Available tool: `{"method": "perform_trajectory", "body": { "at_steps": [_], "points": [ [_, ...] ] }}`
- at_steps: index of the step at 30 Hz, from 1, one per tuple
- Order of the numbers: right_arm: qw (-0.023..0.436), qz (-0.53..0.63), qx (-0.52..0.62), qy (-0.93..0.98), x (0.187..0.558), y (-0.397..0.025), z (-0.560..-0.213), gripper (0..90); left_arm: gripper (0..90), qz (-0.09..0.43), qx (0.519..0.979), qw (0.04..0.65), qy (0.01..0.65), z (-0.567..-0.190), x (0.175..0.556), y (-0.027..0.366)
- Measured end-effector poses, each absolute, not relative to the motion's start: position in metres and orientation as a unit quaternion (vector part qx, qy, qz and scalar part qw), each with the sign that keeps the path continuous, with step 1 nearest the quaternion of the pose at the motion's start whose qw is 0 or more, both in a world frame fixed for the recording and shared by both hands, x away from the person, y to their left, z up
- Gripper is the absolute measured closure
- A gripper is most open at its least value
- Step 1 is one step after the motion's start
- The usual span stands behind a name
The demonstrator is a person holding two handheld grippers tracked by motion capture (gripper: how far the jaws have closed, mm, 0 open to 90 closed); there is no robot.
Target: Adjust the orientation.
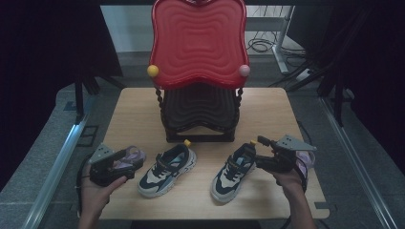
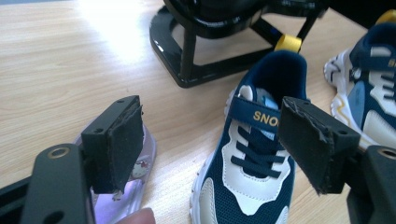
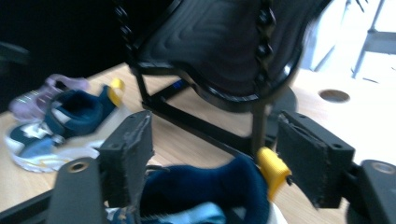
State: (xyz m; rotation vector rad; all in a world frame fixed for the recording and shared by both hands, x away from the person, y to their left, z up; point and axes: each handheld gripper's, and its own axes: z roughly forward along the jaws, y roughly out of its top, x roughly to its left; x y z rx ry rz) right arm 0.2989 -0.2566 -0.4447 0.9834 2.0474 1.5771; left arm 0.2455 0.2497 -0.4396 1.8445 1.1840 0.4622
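Right gripper (image 3: 212,161) jaws spread, apparently straddling padded mesh heel of right sneaker (image 3: 205,189); left gripper (image 2: 210,144) jaws released.

Four shoes lie near the front edge of the table (image 1: 138,107): two navy-and-cream sneakers, one (image 1: 167,169) left of the middle and one (image 1: 234,171) right of it, and two lilac shoes, one (image 1: 128,157) toward the front left corner and one (image 1: 305,160) toward the front right. One two-tier stand (image 1: 198,67) rises at the middle toward the back edge, with one red top tray (image 1: 198,40) and one black lower tray (image 1: 198,107).

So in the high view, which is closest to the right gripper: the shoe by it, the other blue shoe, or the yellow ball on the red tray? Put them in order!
From the right gripper:
1. Right navy shoe, right at its jaws.
2. Left navy shoe, further left, mid-table.
3. Yellow ball, farthest, up on the red tray's left corner.
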Motion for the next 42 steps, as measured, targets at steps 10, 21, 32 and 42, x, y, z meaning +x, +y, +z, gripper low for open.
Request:
{"method": "perform_trajectory", "body": {
  "at_steps": [10, 21, 32, 42],
  "points": [
    [0.177, 0.532, 0.357, 0.747, 0.302, -0.242, -0.452, 36.5, 21.1, 0.166, 0.742, 0.451, 0.467, -0.443, 0.244, 0.248],
    [0.168, 0.556, 0.356, 0.732, 0.295, -0.249, -0.453, 39.4, 54.2, 0.155, 0.73, 0.465, 0.477, -0.438, 0.242, 0.255],
    [0.163, 0.547, 0.365, 0.735, 0.293, -0.247, -0.458, 39.3, 83.7, 0.134, 0.747, 0.468, 0.452, -0.435, 0.24, 0.254],
    [0.152, 0.561, 0.37, 0.725, 0.292, -0.25, -0.458, 38.2, 90.0, 0.12, 0.758, 0.453, 0.454, -0.44, 0.242, 0.255]
  ]
}}
